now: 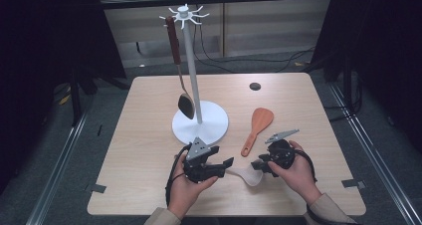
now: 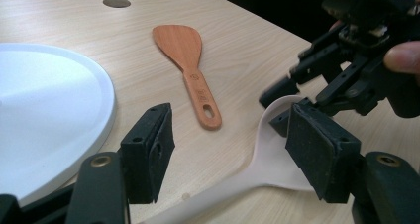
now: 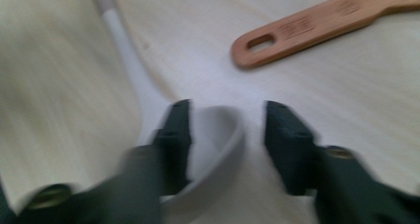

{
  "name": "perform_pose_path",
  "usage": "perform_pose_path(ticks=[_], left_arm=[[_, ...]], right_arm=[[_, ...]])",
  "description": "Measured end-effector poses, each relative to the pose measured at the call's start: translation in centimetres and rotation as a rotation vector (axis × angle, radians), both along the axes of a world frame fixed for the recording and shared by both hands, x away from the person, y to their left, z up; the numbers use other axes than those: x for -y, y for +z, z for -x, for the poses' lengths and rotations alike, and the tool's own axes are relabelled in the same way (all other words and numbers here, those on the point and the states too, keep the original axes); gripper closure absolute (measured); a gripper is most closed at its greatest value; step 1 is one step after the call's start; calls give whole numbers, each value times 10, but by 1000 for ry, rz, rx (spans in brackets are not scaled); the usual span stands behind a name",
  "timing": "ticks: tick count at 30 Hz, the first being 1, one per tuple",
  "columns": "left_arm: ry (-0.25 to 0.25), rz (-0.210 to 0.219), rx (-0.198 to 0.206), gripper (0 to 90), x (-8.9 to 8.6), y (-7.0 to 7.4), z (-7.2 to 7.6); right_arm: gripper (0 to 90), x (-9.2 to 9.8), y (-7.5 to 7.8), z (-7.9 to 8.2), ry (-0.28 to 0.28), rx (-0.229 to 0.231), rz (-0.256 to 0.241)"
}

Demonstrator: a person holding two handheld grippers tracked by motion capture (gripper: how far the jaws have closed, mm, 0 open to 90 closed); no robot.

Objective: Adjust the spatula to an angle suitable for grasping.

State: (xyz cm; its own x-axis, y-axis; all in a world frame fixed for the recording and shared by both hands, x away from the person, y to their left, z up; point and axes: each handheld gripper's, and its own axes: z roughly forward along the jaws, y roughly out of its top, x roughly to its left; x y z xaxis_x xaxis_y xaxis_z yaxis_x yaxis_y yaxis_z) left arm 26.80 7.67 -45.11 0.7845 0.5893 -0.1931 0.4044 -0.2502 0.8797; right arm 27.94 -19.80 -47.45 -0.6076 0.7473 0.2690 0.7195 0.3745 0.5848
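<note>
Writing: the wooden spatula [image 2: 185,65] carries a small stamped mark on its handle, seen in the left gripper view and again in the right gripper view, too small and blurred to read. No other label is legible. No containers on the tabletop [image 1: 149,115].

White spoon [image 1: 247,175] lies flat on the tabletop at lower centre of the high view, bowl toward the right, handle running left. In the left gripper view its bowl sits at centre right and the handle runs down toward the bottom edge.

Left gripper [image 1: 226,164], lower centre of the high view: released, jaws spread wide apart, nothing between the pads. The spoon handle passes low between the jaws in the left gripper view; contact cannot be told.

Right gripper [image 1: 259,166], just right of it: jaws parted, straddling the rim of the spoon bowl in the right gripper view, one jaw over the bowl, the other on the bare wood side. Not clamped. View blurred.

Wooden spatula lies right of centre in the high view, blade up-frame, slotted handle end near the right gripper, apart from the spoon.

White rack [image 1: 199,118], upper centre left: round base, tall post, hooks at top. A dark ladle [image 1: 180,70] with a brown handle hangs from one hook, bowl just above the base.
</note>
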Motion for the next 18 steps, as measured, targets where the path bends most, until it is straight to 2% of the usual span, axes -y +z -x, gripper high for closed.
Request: perform_pose_path(ticks=[3, 6, 7, 10, 12, 13, 18], left_arm=[[4, -1, -3, 345, -2, -1, -1], [4, -3, -8, 331, -3, -2, -1], [5, 9, -10, 325, -3, -1, -1], [5, 12, -7, 302, -5, 1, -2], [5, 20, -4, 292, -6, 1, -4], [8, 25, -5, 277, -7, 1, -5], [18, 8, -11, 245, -8, 2, -8]], right_arm=[[717, -3, 4, 2, -13, -2, 68], [776, 0, 6, 0, -13, 29, 93], [787, 2, 7, -1, -11, 32, 99], [788, 18, 7, -3, -5, 8, 74], [788, 20, 7, -2, -12, -6, 65], [787, 27, 7, -3, -21, 13, 74], [785, 42, 7, -4, -65, 9, 59]])
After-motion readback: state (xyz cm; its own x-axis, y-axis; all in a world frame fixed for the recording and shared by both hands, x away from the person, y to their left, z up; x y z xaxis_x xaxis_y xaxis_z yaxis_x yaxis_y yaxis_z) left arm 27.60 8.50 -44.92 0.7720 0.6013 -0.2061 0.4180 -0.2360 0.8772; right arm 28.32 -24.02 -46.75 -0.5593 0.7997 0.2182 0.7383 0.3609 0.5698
